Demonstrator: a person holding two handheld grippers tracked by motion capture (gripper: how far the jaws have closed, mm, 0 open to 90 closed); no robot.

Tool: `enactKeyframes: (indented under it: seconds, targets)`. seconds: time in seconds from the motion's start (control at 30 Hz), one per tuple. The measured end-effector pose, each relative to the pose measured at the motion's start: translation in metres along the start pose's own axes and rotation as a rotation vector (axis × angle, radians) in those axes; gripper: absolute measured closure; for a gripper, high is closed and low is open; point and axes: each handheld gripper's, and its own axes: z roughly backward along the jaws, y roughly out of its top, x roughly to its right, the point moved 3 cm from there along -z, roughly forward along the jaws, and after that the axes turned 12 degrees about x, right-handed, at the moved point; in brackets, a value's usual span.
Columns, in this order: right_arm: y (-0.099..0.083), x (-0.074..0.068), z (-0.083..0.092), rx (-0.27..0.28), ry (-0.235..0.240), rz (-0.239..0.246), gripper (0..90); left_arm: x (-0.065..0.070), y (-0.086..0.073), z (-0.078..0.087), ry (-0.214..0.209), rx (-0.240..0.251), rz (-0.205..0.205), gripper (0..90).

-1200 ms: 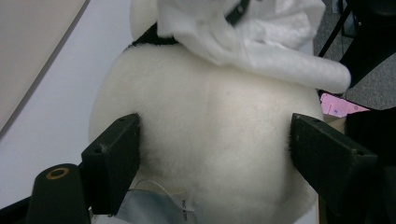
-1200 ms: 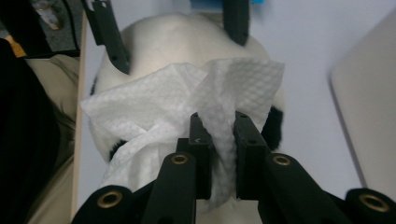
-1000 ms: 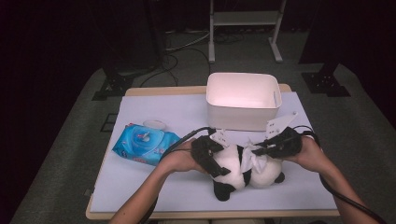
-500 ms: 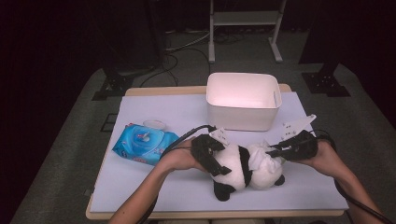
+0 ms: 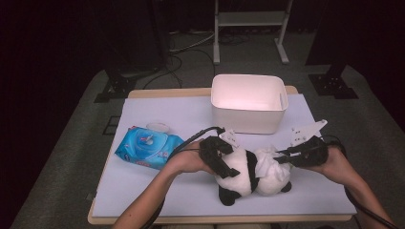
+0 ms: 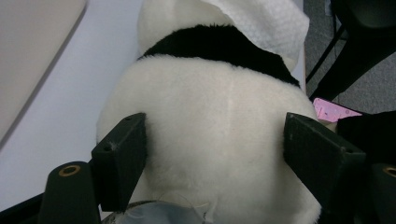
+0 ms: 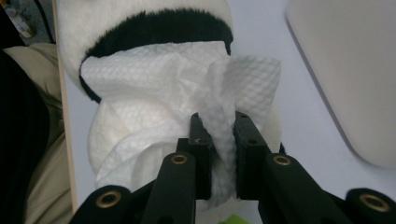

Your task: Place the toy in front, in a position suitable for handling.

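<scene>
A table (image 5: 143, 191) covered with a pale lilac sheet carries everything I am working on here, its wooden edge showing at the front. At the back of it stands a white plastic bin (image 5: 248, 102), open at the top. Near the middle of the front half lies the plush panda (image 5: 243, 174), on its side with its head toward my right and one black foot toward the front edge. My left gripper (image 5: 224, 160) straddles the panda's white body; in the left gripper view its jaws stand wide, one pad (image 6: 122, 158) pressed into the fur on each flank, and they have just been closing a little on the toy. My right gripper (image 5: 286, 157) is clenched on a white wet wipe (image 7: 187, 93), the bunched cloth pinched tight between its two pads and draped over the panda's head, just under the black band of fur. To the left of the panda, well apart from it, a blue pack of wipes (image 5: 148, 148) lies flat on the sheet with its white lid (image 5: 157, 127) flipped open at the back.
</scene>
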Motion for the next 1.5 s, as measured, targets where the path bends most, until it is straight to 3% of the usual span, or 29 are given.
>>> enactKeyframes:
  seconds: [0.37,0.6,0.97,1.23,1.5]
  targets:
    - [0.034,0.008,-0.035,-0.041,0.049,0.045,79.2,0.003,-0.004,0.0,0.006,0.007,-0.014,23.4]
    - [0.04,0.015,-0.05,-0.047,0.058,0.025,78.9,0.003,-0.007,0.001,0.013,0.014,-0.015,23.7]
    - [0.018,0.028,-0.027,-0.005,0.009,-0.042,78.9,0.004,-0.007,0.001,0.012,0.021,-0.012,23.7]
    - [-0.016,0.031,0.001,0.038,-0.041,-0.127,78.9,0.001,-0.009,0.001,0.003,0.029,-0.005,23.7]
    - [-0.046,0.027,0.014,0.042,-0.056,-0.173,78.8,0.0,-0.01,0.002,0.001,0.03,0.001,23.6]
